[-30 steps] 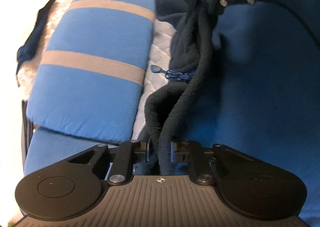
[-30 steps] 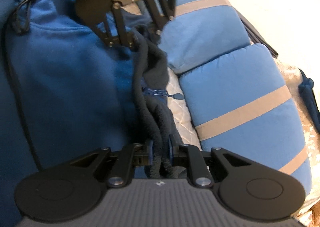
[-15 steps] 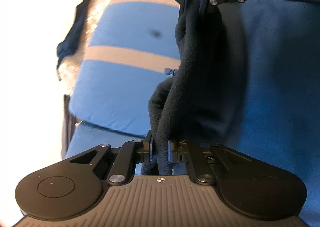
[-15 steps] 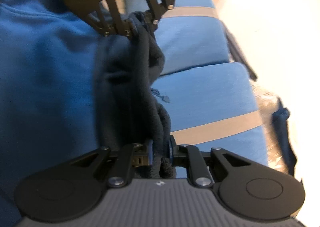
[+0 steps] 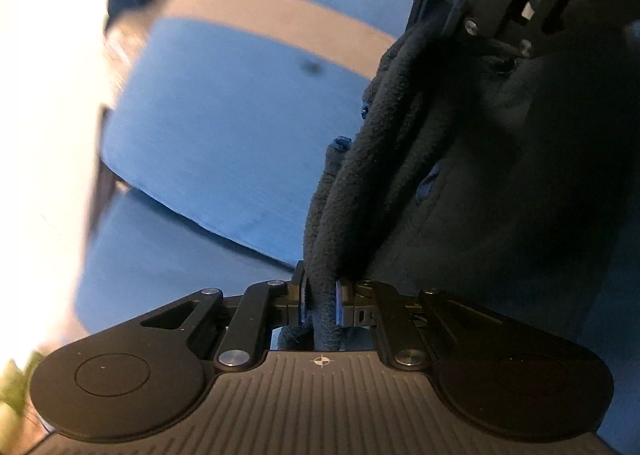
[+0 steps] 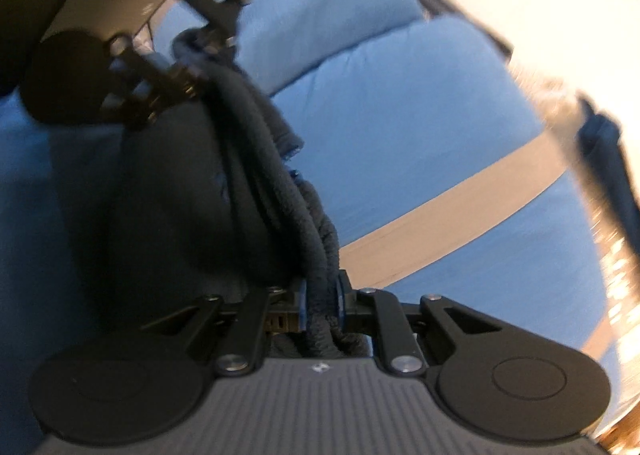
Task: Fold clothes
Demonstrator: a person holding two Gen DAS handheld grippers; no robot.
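Note:
A dark navy fleece garment (image 5: 384,159) hangs stretched between my two grippers, its thick rolled edge running from one to the other. My left gripper (image 5: 320,301) is shut on one end of that edge. My right gripper (image 6: 322,305) is shut on the other end; it also shows at the top of the left wrist view (image 5: 452,3). The left gripper shows at the upper left of the right wrist view (image 6: 192,71). The garment's body (image 6: 168,191) droops below the held edge, over a brighter blue cloth (image 6: 24,191).
Blue cushions with grey stripes (image 5: 224,115) lie beside the garment; they also show in the right wrist view (image 6: 400,127). A dark strap (image 6: 612,159) lies on a crinkled light surface at the far side. Bright pale floor lies beyond.
Both grippers have lifted the fleece edge up off the blue cloth, and it now hangs taut between them. The white quilted piece has gone out of sight. The views have tilted.

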